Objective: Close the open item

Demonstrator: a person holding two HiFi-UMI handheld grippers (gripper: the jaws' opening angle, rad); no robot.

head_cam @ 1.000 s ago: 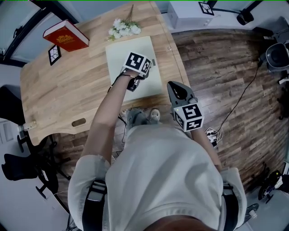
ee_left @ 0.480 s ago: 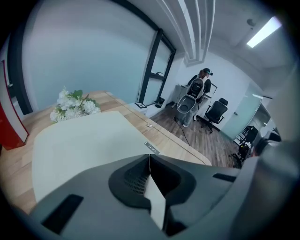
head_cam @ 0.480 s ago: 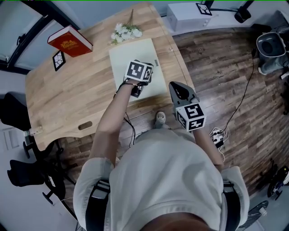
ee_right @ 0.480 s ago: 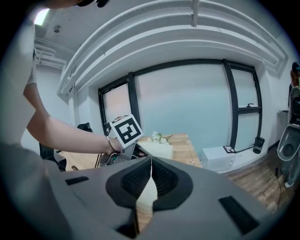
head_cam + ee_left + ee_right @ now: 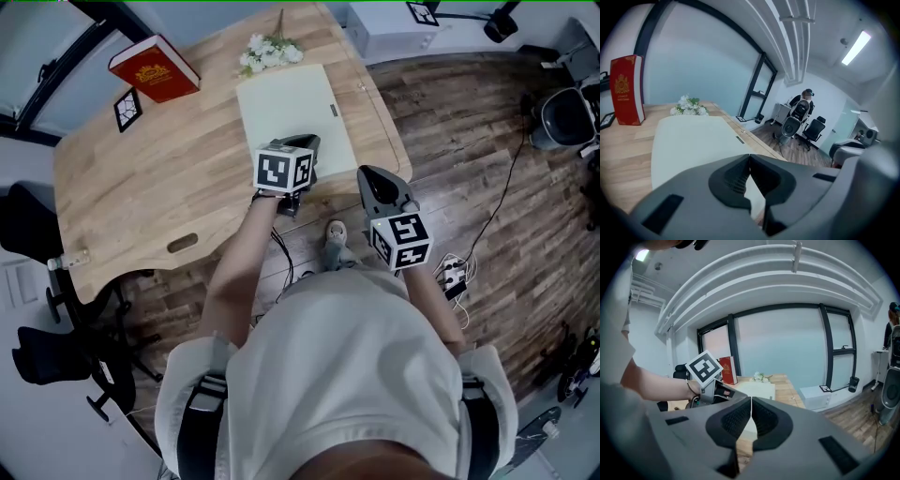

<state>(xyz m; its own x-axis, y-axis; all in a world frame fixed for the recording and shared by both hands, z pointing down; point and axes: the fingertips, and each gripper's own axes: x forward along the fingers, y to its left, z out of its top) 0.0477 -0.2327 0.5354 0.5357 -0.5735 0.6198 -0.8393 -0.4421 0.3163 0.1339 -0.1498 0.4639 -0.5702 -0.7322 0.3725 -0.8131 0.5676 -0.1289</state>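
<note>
Red book (image 5: 155, 68) stands on the wooden desk (image 5: 141, 178), well left of and beyond the left gripper (image 5: 306, 143). White flowers (image 5: 270, 53) lie farther ahead of those fingers, at the far edge of the pale laptop (image 5: 291, 108). The laptop lies shut and flat, stretching out just ahead of the tips. The left fingers are pressed together, empty. To their right, over the floor (image 5: 469, 141), the right gripper (image 5: 368, 172) also has its fingers together, holding nothing.

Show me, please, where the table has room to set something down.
Free: the broad bare table between the red book and the near edge, left of the pale flat item. Crowded: the far right, with flowers and that item.
</note>
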